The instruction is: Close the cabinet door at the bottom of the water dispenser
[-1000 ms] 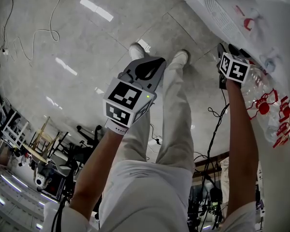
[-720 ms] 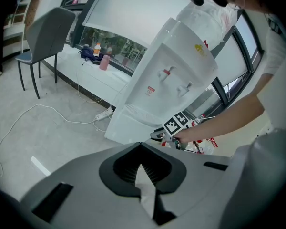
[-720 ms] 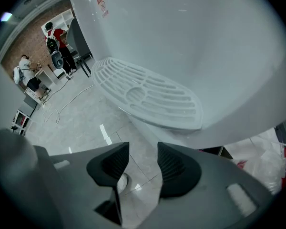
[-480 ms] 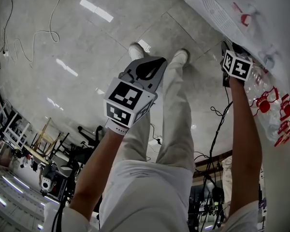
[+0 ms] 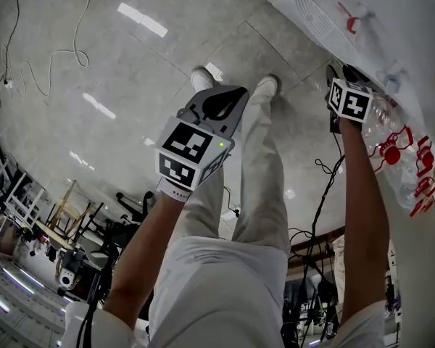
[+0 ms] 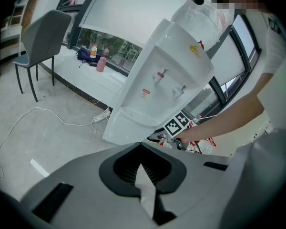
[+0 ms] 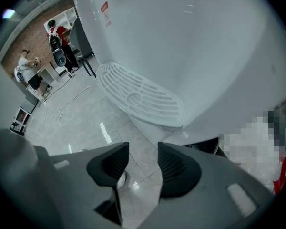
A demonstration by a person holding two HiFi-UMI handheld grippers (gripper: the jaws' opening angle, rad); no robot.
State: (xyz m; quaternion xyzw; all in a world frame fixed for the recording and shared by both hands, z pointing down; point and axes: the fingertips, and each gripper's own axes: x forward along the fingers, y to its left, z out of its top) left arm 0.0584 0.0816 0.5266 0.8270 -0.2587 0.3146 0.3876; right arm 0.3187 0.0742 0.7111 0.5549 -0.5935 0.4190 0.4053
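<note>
Right gripper at the dispenser base, door not shut yet

Head view: right gripper (image 5: 345,85) reaches low beside the water dispenser (image 5: 362,20), likely lining up a push; left gripper (image 5: 216,106) hangs idle over the glossy tiled floor (image 5: 94,64). Left gripper view: ribbed jaws pressed together, empty; the smooth white cabinet door (image 6: 126,130) looks swung out at the dispenser's foot. Right gripper view: jaws spread, nothing between them; slotted drip tray (image 7: 140,97) above, dark cabinet opening (image 7: 207,146) just beside.

No legible text anywhere. Dispenser (image 6: 174,75): red label (image 6: 145,93), yellow mark (image 6: 194,48), both too small to read. L cube (image 5: 192,151), R cube (image 5: 350,101): b/w square markers only.
</note>
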